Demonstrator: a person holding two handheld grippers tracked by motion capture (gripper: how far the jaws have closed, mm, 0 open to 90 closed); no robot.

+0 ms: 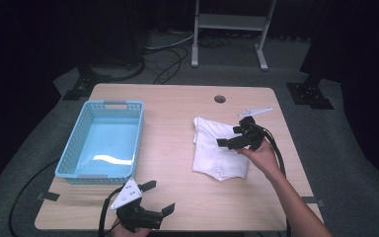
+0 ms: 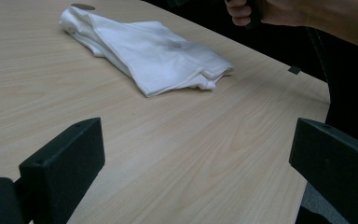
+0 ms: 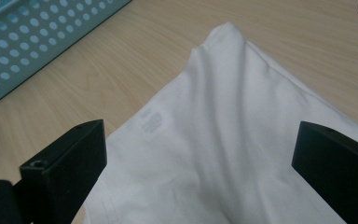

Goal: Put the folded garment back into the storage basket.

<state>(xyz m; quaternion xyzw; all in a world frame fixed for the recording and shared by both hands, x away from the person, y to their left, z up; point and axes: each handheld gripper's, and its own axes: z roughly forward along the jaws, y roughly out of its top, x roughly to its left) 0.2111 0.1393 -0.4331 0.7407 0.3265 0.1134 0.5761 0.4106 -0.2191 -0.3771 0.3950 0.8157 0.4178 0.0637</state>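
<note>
While the blue perforated basket sits at the left side of the wooden table, its long side running away from the person, nothing lies inside it that the high view can make out beyond the pale sheen of its floor. In the right gripper view a corner of that basket shows at the upper left, apart from the cloth.

Near the front edge of the table, a little right of the basket's near corner, the left gripper hovers over bare wood with its jaws spread wide and nothing between them; a grey three-cornered plate rides on top of it. In the left gripper view, the left gripper looks across the tabletop toward the cloth, well apart from it.

Right of centre lies the folded white garment, a rumpled, roughly rectangular bundle flat on the table, with a small round hole in the tabletop beyond it. In the left gripper view the garment shows layered edges at its near corner.

Over the right edge of the garment is the right gripper, held in the person's right hand. Its jaws stand wide apart; in the right gripper view they straddle the white fabric just above it, closed on nothing.
</note>
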